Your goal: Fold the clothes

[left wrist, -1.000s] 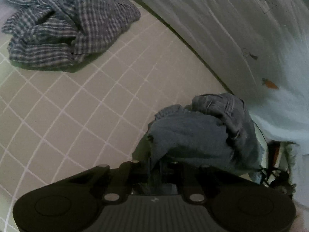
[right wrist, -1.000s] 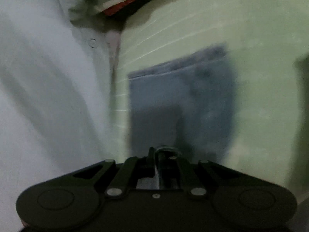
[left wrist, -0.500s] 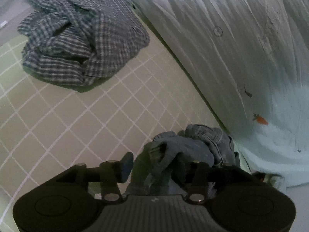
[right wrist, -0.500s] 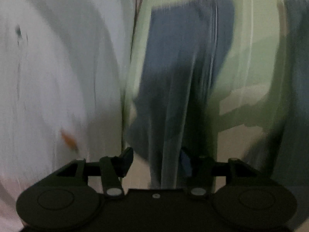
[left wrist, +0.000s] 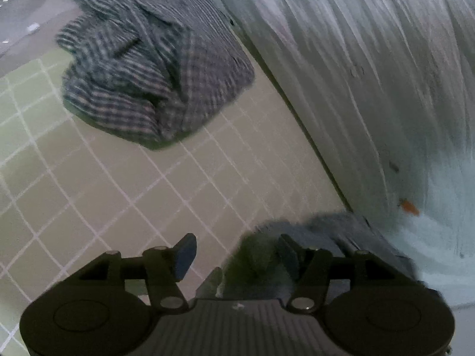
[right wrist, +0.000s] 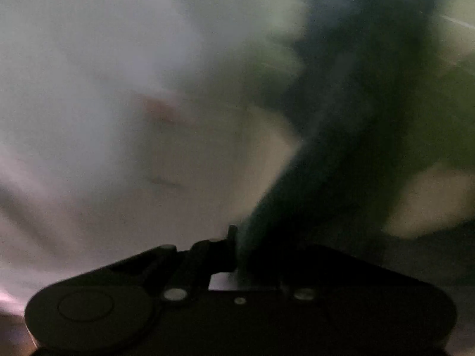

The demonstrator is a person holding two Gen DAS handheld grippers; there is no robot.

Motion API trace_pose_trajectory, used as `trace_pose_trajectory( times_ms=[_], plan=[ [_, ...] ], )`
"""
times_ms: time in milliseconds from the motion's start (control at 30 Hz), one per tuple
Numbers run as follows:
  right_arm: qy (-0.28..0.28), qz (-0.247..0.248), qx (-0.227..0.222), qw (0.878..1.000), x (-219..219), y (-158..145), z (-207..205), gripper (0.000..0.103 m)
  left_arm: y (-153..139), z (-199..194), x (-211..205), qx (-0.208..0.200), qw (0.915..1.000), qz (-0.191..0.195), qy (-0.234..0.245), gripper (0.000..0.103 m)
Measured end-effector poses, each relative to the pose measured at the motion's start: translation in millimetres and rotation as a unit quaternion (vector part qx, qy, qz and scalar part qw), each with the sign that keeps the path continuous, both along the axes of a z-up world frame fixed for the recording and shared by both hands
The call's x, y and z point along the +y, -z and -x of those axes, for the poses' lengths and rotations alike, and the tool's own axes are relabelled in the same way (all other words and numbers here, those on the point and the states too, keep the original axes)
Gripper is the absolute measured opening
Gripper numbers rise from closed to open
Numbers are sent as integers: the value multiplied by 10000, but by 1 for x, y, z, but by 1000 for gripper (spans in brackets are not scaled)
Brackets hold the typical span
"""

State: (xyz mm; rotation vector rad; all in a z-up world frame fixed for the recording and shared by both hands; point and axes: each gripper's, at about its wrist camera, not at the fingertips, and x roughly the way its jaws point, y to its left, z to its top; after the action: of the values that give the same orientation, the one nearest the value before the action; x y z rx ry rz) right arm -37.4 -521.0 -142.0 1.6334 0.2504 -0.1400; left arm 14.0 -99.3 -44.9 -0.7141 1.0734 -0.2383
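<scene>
A blue denim garment [left wrist: 326, 228] lies bunched at the edge of the green grid sheet [left wrist: 118, 192], just beyond my left gripper [left wrist: 236, 246]. That gripper's jaws are opening, and its pads press on nothing; the denim sits under and past the right finger. A crumpled blue plaid shirt [left wrist: 154, 68] lies farther off at the upper left. The right wrist view is badly blurred. There my right gripper [right wrist: 240, 237] is shut, and a dark strip of the denim garment [right wrist: 326, 163] runs up and right out of its jaws.
A white quilt [left wrist: 371, 74] with small carrot prints covers the right side of the left wrist view and borders the sheet. The same pale quilt [right wrist: 89, 89] fills the left half of the right wrist view. Bare grid sheet lies between the shirt and the denim.
My left gripper let go of the denim and opened wider while pulling back. My right gripper opened over the flat denim, then shut on it and swung, blurring the view.
</scene>
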Motion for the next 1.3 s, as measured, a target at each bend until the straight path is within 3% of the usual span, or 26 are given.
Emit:
trace_pose_trajectory(
  times_ms=[133, 233, 300, 433, 633, 700, 800, 833, 933, 1000, 1133, 1200, 1233, 1267, 1300],
  plan=[
    [838, 7, -363, 9958, -33, -15, 5, 4, 8, -6, 10, 75, 9994, 54, -332, 63],
    [996, -500, 211, 9935, -41, 10, 18, 4, 21, -19, 2, 247, 9986, 325, -326, 67],
    [1143, -561, 590, 9901, -43, 22, 31, 4, 28, -28, -16, 356, 9983, 440, -124, 70],
    [1548, -1201, 901, 9765, -41, 55, 65, 9, 42, -45, -57, 633, 9951, 620, 438, 72],
    [1743, -1533, 1046, 9670, -31, 76, 99, 31, 58, -63, -111, 914, 9861, 834, 1110, 75],
    [1741, -1581, 1056, 9662, -31, 80, 99, 33, 61, -67, -124, 1011, 9836, 795, 1267, 72],
    [1624, -1505, 1020, 9698, -33, 80, 91, 23, 51, -61, -134, 641, 9871, 485, 1387, 24],
    [1514, -1380, 985, 9738, -34, 75, 90, 11, 41, -58, -134, 401, 9881, 369, 1439, 24],
    [1170, -767, 825, 9867, -44, 44, 61, 7, -1, -53, -117, -406, 9918, 7, 1209, 23],
    [907, -483, 523, 9933, -49, 23, 42, 6, -32, -48, -94, -945, 9920, -379, 753, 23],
    [137, -23, -21, 9999, -44, -20, -13, 7, -74, -35, -32, -1760, 9764, -1173, -439, 24],
    [-189, 123, -101, 9997, -31, -29, -37, 22, -73, -30, -10, -1775, 9599, -1928, -994, 26],
    [-295, 121, -81, 9995, -24, -30, -46, 49, -66, -30, -1, -1572, 9533, -2289, -1190, 29],
    [-400, 120, -60, 9991, -16, -31, -55, 58, -59, -29, 8, -1347, 9460, -2605, -1382, 31],
    [-433, 41, 15, 9991, -14, -24, -58, 57, -50, -28, 21, -1025, 9459, -2654, -1559, 32]
  ],
)
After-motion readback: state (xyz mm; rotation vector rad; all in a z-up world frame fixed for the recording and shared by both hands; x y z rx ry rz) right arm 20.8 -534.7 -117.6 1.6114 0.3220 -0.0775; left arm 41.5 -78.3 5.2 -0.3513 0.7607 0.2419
